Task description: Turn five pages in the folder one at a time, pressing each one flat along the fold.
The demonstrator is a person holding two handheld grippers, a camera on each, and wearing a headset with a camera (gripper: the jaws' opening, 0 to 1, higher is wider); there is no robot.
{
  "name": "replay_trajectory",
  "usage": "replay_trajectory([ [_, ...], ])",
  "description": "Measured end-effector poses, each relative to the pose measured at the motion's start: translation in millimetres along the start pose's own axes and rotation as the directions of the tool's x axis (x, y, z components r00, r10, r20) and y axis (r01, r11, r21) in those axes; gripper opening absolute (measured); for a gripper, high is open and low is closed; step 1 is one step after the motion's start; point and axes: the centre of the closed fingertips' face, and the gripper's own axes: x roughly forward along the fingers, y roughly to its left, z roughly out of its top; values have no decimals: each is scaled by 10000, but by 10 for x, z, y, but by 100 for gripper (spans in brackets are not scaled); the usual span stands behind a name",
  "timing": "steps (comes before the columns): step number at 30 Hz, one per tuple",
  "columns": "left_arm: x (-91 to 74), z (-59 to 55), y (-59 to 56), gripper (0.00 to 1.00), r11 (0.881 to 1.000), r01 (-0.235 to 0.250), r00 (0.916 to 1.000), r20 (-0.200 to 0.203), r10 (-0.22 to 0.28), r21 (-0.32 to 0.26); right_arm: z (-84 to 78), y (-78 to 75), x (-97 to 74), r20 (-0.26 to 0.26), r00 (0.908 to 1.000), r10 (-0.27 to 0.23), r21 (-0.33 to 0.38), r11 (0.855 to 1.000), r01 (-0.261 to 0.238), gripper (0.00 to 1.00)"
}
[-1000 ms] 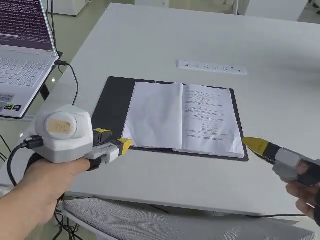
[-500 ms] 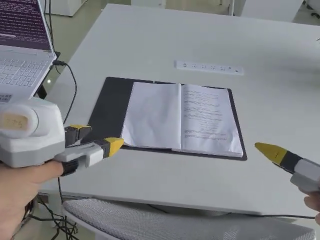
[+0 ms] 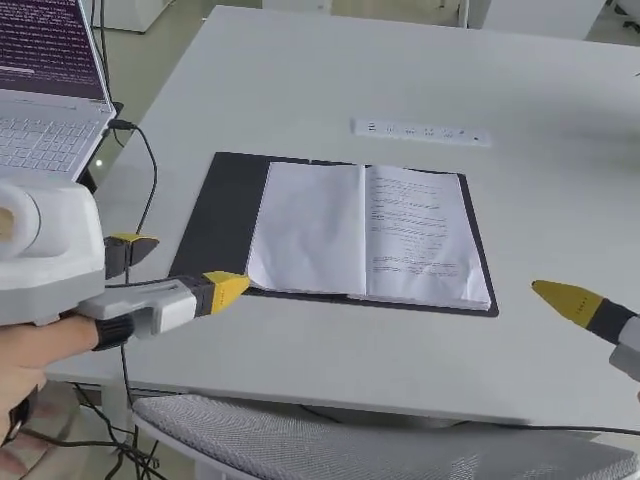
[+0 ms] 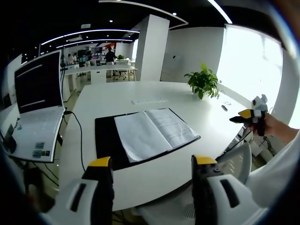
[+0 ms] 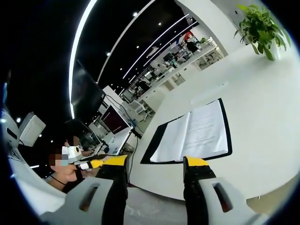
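A black folder (image 3: 225,215) lies open on the white table (image 3: 330,70), a blank white page (image 3: 308,230) on its left and a printed page (image 3: 420,235) on its right. The folder (image 4: 145,133) also lies ahead in the left gripper view, and the folder (image 5: 197,133) is seen in the right gripper view too. My left gripper (image 3: 180,270) hovers open off the table's near left edge, nothing between its yellow-tipped fingers (image 4: 101,164). My right gripper (image 3: 570,300) is low at the right, off the folder's near right corner, open with its fingers (image 5: 194,161) apart and empty.
A white power strip (image 3: 420,131) lies beyond the folder. An open laptop (image 3: 45,95) stands at the far left, its black cable (image 3: 145,170) trailing over the table edge. A grey chair back (image 3: 330,440) is below the near edge. A potted plant (image 4: 204,82) stands at the far end.
Both grippers have drawn back from the folder: the left one moved left and toward me, the right one moved right and lower. The pages lie as before.
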Motion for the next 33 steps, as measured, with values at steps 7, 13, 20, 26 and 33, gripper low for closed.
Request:
replay_trajectory([
  [7, -13, 7, 1, 68, 9999, -57, 9999, -82, 58, 142, -56, -68, 22, -320, 9993, -172, -247, 9996, 164, 46],
  [13, 47, -23, 3, 67, 9997, -101, 9995, -293, 108, 241, -97, -155, 61, -487, 9984, -290, -225, 9994, 280, 46],
  [20, 177, -67, 13, 65, 9996, -159, 9988, -468, 169, 227, -96, -230, 127, -642, 9974, -319, -130, 9994, 311, 46],
  [26, 312, -100, -42, 64, 10000, 45, 9985, -540, -41, 67, -55, -277, 193, -561, 9983, -175, 179, 9997, 186, 46],
  [33, 640, -41, -262, 61, 9971, 723, 9968, -367, -715, 237, -73, -403, 288, -540, 9985, -114, 691, 9975, 152, 46],
])
